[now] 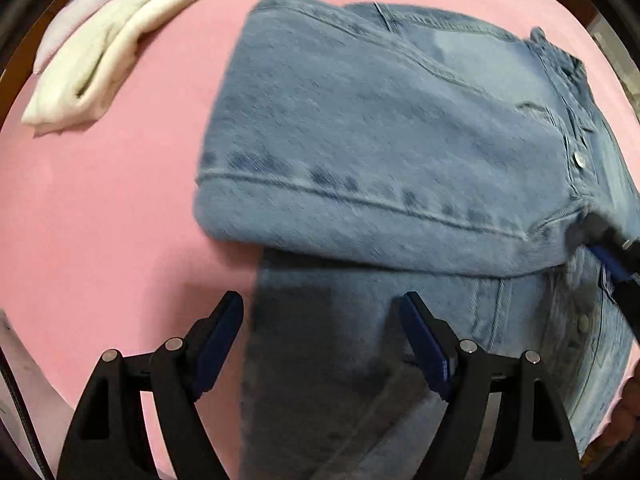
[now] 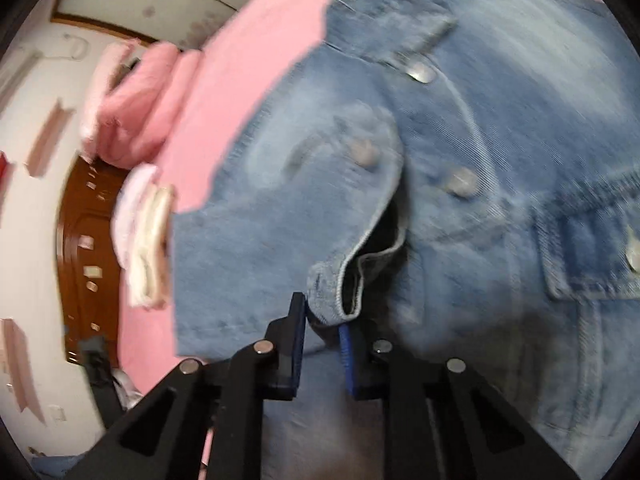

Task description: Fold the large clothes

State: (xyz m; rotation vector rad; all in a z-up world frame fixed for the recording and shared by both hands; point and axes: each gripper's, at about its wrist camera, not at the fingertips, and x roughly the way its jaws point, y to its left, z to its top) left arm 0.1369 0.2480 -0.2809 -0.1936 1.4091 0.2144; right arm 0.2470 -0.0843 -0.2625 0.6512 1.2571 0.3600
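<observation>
Left wrist view: blurred, looking down on pink bedsheet (image 1: 100,208)
Far-left corner of bed: folded cream-white garment (image 1: 108,52) lying on a pale pink folded cloth (image 1: 76,12), well apart from the denim
Left gripper (image 1: 322,308): black frame, blue pads, jaws spread wide, nothing between them; hovers over the near edge of the denim, contact cannot tell
Task item: light-blue denim jacket (image 1: 380,128) with metal snap buttons, spread across middle to right side of bed, one sleeve folded over the body
Right gripper (image 2: 322,322): jaws nearly together, pads pinching the denim sleeve cuff (image 2: 352,264)
Right wrist view: blurred; pink folded bedding (image 2: 136,112) at far-left edge of bed
</observation>
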